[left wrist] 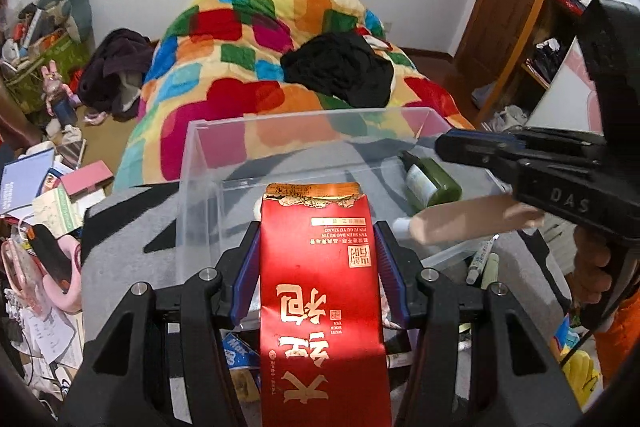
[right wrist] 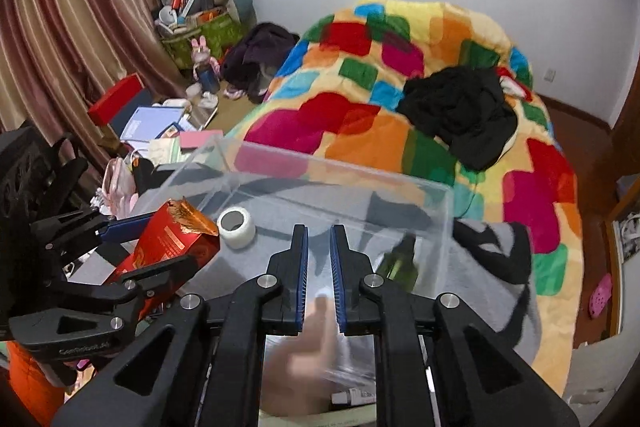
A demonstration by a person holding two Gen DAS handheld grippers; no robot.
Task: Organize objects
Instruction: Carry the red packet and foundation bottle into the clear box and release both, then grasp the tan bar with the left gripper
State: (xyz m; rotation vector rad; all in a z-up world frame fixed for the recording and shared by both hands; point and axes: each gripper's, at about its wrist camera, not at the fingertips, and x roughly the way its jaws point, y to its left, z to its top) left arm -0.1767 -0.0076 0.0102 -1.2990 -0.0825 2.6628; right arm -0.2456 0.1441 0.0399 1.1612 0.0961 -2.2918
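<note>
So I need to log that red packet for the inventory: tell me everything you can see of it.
The red tea packet is a tall, glossy foil-like pouch printed with large gold Chinese characters and small gold lettering. Its top edge is torn open and ragged, showing a gold lining. The left gripper is shut on it, its blue pads pressing both sides. The packet is held off the surface, its torn end at the near rim of the clear plastic bin.

The tea packet was red with gold characters, the bottle dark green, the blanket multicoloured patchwork.
</note>
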